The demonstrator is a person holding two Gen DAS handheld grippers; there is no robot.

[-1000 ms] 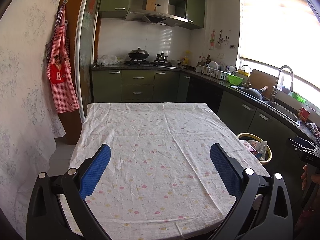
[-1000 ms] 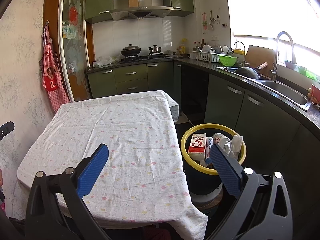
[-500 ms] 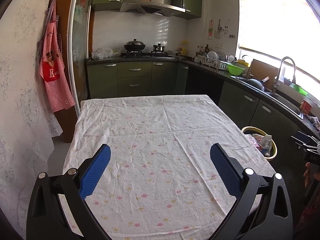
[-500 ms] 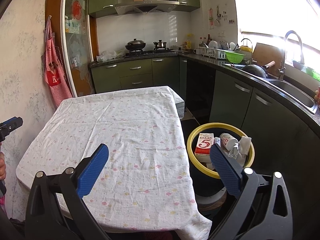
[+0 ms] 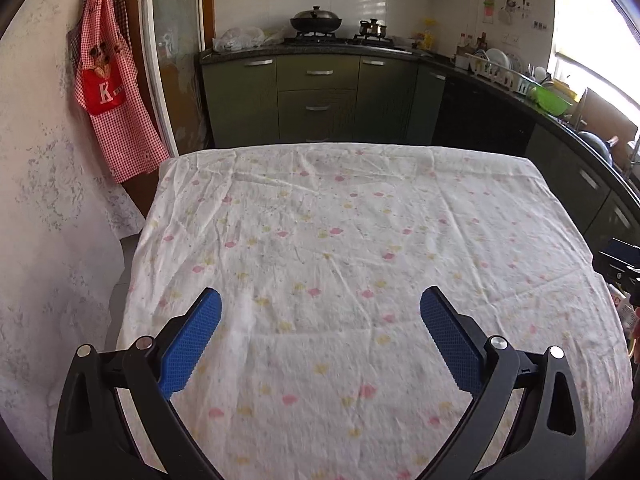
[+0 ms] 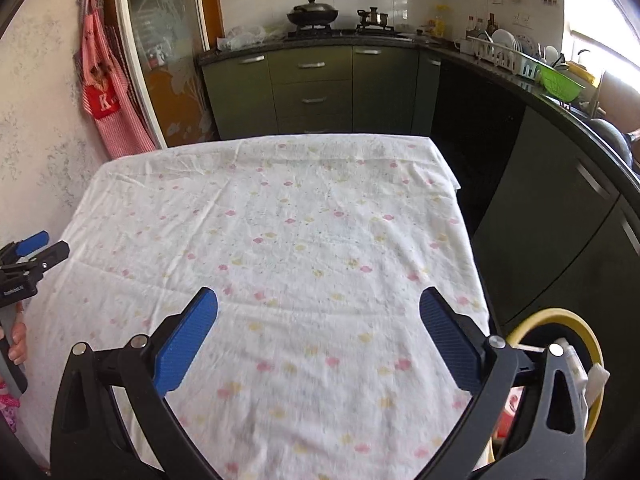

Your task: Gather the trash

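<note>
Left gripper [image 5: 320, 332]: blue-padded jaws spread wide, nothing between them, held above the near half of the table.
Right gripper [image 6: 318, 330]: jaws likewise wide apart and empty, above the table's near right part.
Tablecloth [image 5: 340, 240]: white, wrinkled, dotted with pink and yellow flowers; it covers the whole table, and its near edge is blurred.
Trash bin [image 6: 588, 344]: yellow-rimmed, on the floor beside the table's right edge, mostly hidden behind the right gripper's frame.
Trash [image 6: 596, 376]: pale wrappers show inside the bin; what they are cannot be made out.
Apron [image 5: 112, 92]: red gingham, hanging on the left wall, its top cut off.
Wok [image 5: 316, 22]: lidded, on the far stove.
</note>
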